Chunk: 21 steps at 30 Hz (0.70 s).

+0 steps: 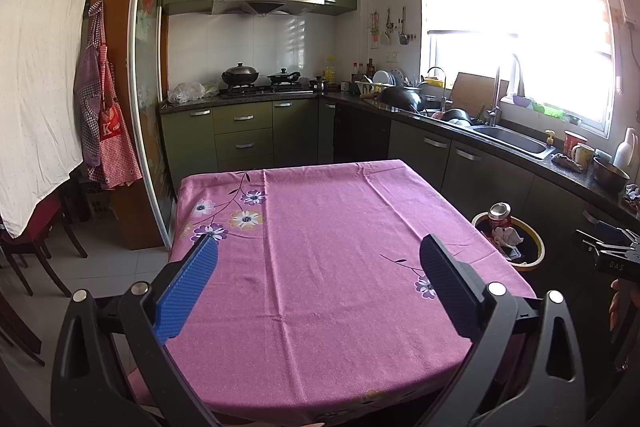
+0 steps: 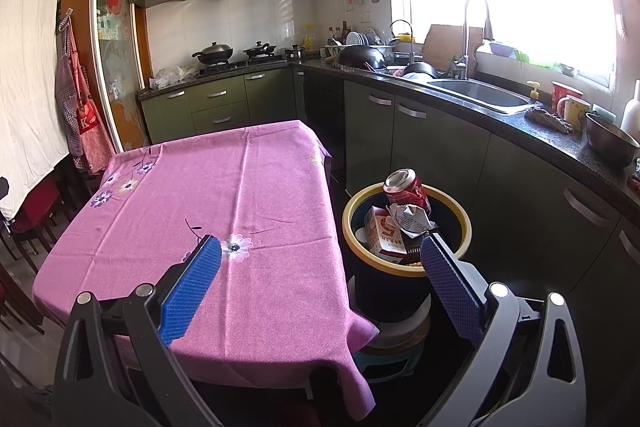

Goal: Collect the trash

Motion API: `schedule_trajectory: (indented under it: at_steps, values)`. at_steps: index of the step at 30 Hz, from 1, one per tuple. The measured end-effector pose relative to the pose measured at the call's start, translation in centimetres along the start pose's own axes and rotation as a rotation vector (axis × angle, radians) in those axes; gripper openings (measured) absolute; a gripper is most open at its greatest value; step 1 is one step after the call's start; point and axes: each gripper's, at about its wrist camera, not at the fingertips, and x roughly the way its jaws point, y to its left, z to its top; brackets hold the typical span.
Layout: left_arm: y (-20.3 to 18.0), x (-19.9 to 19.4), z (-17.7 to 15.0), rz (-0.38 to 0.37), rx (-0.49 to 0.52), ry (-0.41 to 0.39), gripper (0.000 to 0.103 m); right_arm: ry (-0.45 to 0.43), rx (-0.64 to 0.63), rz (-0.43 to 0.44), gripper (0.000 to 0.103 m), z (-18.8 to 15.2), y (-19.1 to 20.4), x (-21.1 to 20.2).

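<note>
Trash fills the yellow-rimmed bin [image 2: 406, 227] beside my pink-clothed table [image 2: 224, 187]: red can [image 2: 406, 189], carton [image 2: 386, 235], perhaps crumpled paper [image 2: 412, 217]; both my left gripper [image 1: 318, 263] and right gripper [image 2: 320, 261] gape empty.

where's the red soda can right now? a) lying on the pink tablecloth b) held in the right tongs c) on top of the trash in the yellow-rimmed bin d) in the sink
c: the red soda can sits atop the crumpled paper and carton in the yellow-rimmed bin beside the table; both tongs are open and hold nothing.
</note>
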Motion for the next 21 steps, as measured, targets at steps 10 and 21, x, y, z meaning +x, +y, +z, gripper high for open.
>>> schedule_trajectory:
  at_steps: [10, 21]
  values:
    - [-0.08, -0.14, -0.17, -0.004, 0.003, 0.002, 0.096, 0.001, -0.002, 0.001, 0.098, 0.03, 0.09, 0.04]
    - [-0.08, 0.12, -0.05, -0.009, 0.009, 0.007, 0.096, 0.004, -0.002, 0.003, 0.098, -0.03, 0.11, 0.15]
